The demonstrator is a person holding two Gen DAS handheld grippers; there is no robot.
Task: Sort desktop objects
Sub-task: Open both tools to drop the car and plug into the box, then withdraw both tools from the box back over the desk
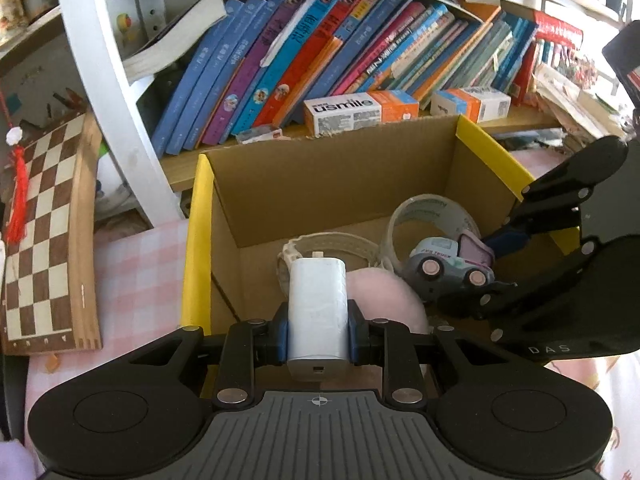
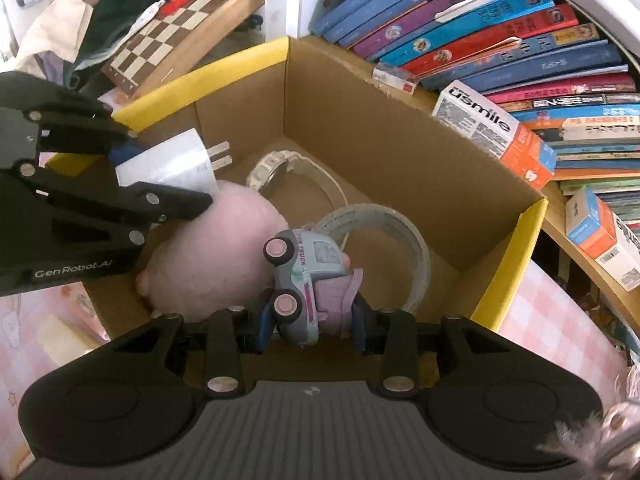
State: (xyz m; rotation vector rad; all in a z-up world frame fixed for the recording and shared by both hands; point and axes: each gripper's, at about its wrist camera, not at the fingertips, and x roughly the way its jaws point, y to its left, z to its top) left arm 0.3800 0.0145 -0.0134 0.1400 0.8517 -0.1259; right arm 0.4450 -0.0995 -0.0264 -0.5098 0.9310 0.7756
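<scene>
My left gripper (image 1: pixel 318 330) is shut on a white plug charger (image 1: pixel 317 308) and holds it over the near edge of an open cardboard box (image 1: pixel 320 184) with yellow flaps. My right gripper (image 2: pixel 308 330) is shut on a grey and pink toy truck (image 2: pixel 306 280) and holds it inside the box from the right side; the truck also shows in the left wrist view (image 1: pixel 454 266). The charger also shows in the right wrist view (image 2: pixel 172 164), prongs pointing into the box. In the box lie a pink plush (image 2: pixel 216 252), a white watch (image 2: pixel 296 178) and a clear tape roll (image 2: pixel 384 240).
A shelf behind the box holds leaning books (image 1: pixel 320 52) and small cartons (image 1: pixel 348 112). A chessboard (image 1: pixel 44 232) leans at the left on a pink checked tablecloth (image 1: pixel 132 272). A white post (image 1: pixel 116 100) stands beside the box. Clothes (image 2: pixel 100 0) pile beyond the chessboard.
</scene>
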